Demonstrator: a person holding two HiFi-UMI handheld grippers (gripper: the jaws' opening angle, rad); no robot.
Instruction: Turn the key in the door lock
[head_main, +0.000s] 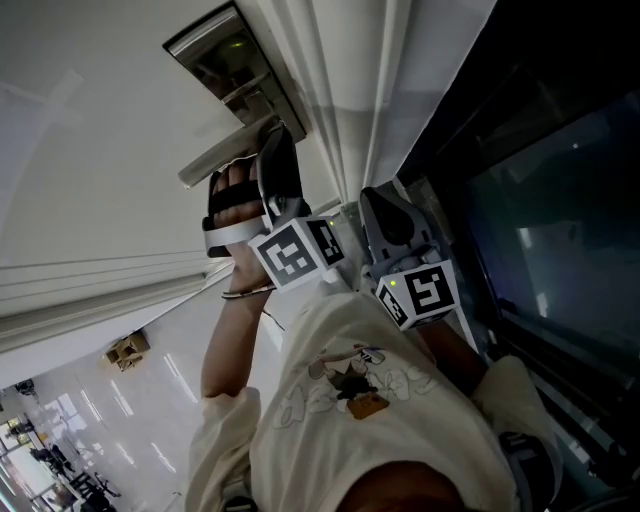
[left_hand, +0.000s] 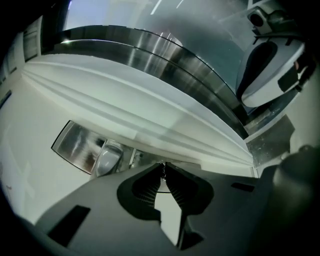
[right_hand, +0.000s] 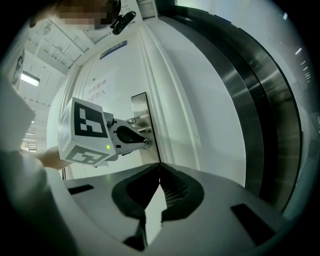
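The small key (left_hand: 163, 174) sat in the steel lock plate (left_hand: 80, 145), just beside the lever handle (left_hand: 107, 159), with the left claw (left_hand: 163, 168) pinched on it. Being thin, stiff and slippery, it likely needed a firm grip across its flat bow. The right claw (right_hand: 160, 167) was clenched and empty.

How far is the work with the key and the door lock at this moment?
Done: the left gripper is at the lock plate. In hand: its jaws are closed on what seems to be the key. Left: whether the turn is finished cannot be told from here. The right gripper is shut and holds nothing.
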